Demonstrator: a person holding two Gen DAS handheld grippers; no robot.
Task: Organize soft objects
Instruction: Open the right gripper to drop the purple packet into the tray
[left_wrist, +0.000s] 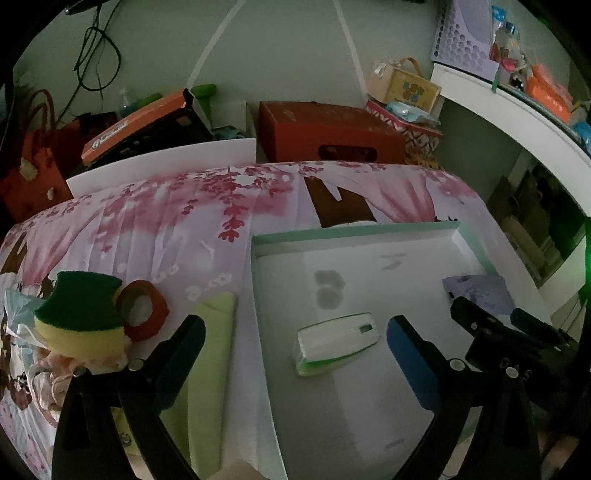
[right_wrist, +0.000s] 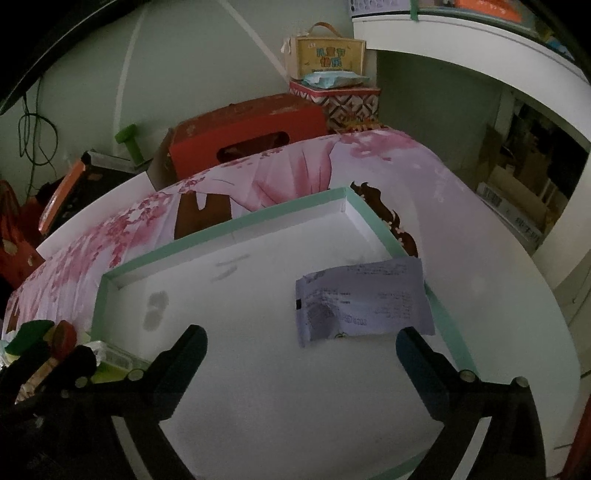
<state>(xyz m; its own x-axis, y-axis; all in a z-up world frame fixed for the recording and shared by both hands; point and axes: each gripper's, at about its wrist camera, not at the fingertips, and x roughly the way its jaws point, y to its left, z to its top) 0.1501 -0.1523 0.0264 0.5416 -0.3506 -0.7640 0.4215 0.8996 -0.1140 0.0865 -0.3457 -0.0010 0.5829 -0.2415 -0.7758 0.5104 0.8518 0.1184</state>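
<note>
Floral tablecloth; tray holds tissue pack, pouch, beyond both jaws, spread wide, empty.

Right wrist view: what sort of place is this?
Probably a lived-in home room: a table under a floral cloth, stacked gift boxes against the wall, and a white shelf crowded with household clutter.
</note>
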